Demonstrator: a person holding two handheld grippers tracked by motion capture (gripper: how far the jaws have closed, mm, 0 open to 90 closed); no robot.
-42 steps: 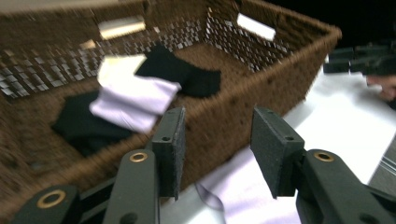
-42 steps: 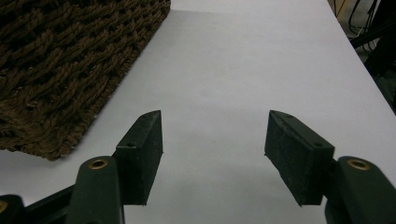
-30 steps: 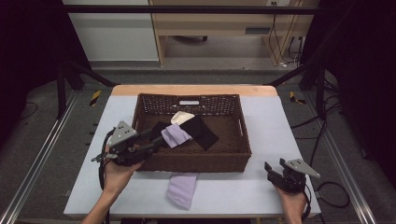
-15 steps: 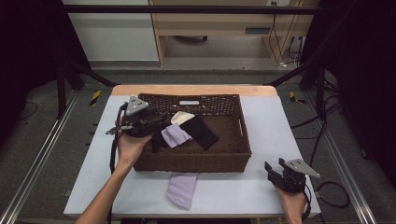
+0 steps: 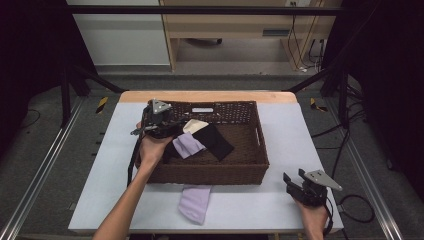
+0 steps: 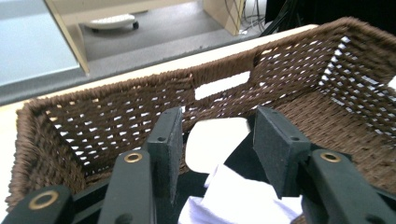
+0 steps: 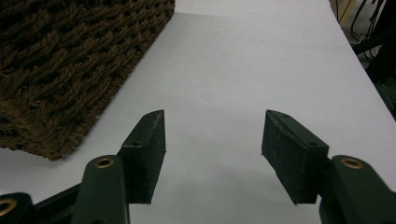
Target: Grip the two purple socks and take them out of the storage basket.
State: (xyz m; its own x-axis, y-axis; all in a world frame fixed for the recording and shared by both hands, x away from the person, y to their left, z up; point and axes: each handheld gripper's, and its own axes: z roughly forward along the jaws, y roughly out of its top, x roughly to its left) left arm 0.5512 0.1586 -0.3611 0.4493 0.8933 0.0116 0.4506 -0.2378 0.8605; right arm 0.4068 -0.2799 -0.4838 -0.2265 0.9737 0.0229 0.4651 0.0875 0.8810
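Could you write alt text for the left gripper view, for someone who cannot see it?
Two black jaws of the left tool stand apart, empty, over a dark brown woven wicker basket. Below them, inside the basket, lie a cream cloth, a pale lilac cloth and some black fabric.

The basket [image 5: 210, 172] is dark brown, with an open woven pattern that lets light through its walls. Inside it lie a lilac cloth [image 5: 187, 145], a black cloth [image 5: 214, 141] and a cream-white cloth [image 5: 195, 126]. Another lilac cloth [image 5: 195, 202] lies on the table [image 5: 295, 145], which is pale grey-white with a light wooden edge at the far side. The left gripper [image 5: 167, 126] and the right gripper [image 5: 294, 182] are black; each carries a grey plate on top.
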